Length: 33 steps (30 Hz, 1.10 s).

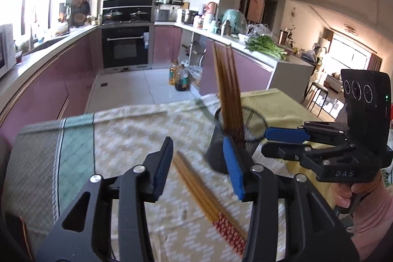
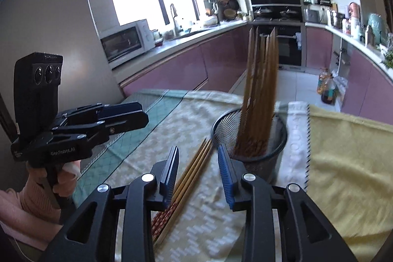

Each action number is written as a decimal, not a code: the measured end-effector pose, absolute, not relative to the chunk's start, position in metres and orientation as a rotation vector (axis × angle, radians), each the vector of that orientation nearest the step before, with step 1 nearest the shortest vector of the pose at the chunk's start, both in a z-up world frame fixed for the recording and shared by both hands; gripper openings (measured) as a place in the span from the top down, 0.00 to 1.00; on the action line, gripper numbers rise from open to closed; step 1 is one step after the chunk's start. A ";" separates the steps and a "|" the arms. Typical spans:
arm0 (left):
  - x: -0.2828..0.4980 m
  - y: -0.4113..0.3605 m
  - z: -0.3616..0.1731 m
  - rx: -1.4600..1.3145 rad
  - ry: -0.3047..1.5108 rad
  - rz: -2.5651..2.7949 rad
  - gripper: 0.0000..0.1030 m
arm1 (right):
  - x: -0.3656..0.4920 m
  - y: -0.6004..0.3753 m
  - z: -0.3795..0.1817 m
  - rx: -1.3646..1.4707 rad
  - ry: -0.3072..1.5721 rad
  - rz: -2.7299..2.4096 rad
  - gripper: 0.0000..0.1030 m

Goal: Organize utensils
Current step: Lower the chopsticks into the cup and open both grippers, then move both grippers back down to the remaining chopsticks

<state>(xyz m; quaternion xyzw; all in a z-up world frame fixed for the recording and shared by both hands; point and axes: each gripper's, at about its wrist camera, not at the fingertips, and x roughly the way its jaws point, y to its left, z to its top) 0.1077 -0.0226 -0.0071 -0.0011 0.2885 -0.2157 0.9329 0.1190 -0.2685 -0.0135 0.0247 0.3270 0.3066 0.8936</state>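
On patterned cloth [image 2: 137, 158]: loose chopsticks [image 2: 189, 178] beside mesh holder [image 2: 255, 156]; left hand-held gripper [image 1: 199, 163], right hand-held gripper [image 2: 199, 171] both wide, empty.

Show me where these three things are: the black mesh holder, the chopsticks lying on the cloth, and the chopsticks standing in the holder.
black mesh holder [image 2: 275, 158], right wrist view, on its front wall.
lying chopsticks [image 1: 196, 184], left wrist view, on the middle of the bundle.
standing chopsticks [image 2: 260, 80], right wrist view, on the shafts above the rim.

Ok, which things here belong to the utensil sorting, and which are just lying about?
Job: loose chopsticks on the cloth; chopsticks standing in the mesh holder; left tongs and right tongs, both open.

Lying about: yellow towel, microwave, oil bottles.
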 end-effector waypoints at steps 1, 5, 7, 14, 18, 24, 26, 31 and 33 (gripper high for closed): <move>0.105 -0.020 -0.012 -0.006 0.603 -0.432 0.55 | 0.118 -0.266 -0.018 0.047 0.690 0.636 0.69; 0.100 -0.013 -0.033 -0.028 0.661 -0.406 0.49 | 0.113 -0.253 -0.045 0.051 0.766 0.649 0.69; 0.099 -0.009 -0.043 -0.037 0.684 -0.397 0.48 | 0.110 -0.249 -0.057 0.056 0.802 0.647 0.69; 0.102 -0.007 -0.075 -0.058 0.767 -0.378 0.46 | 0.102 -0.239 -0.076 0.034 0.854 0.623 0.69; 0.103 -0.008 -0.087 -0.062 0.803 -0.372 0.46 | 0.100 -0.235 -0.081 0.023 0.873 0.621 0.69; 0.103 -0.013 -0.093 -0.050 0.829 -0.372 0.46 | 0.098 -0.234 -0.082 0.015 0.883 0.612 0.69; 0.102 -0.016 -0.095 -0.042 0.833 -0.370 0.46 | 0.097 -0.234 -0.082 0.016 0.885 0.610 0.69; 0.103 -0.019 -0.097 -0.034 0.841 -0.378 0.47 | 0.096 -0.233 -0.084 0.008 0.894 0.606 0.69; 0.103 -0.020 -0.098 -0.033 0.846 -0.380 0.49 | 0.096 -0.233 -0.086 0.005 0.896 0.602 0.69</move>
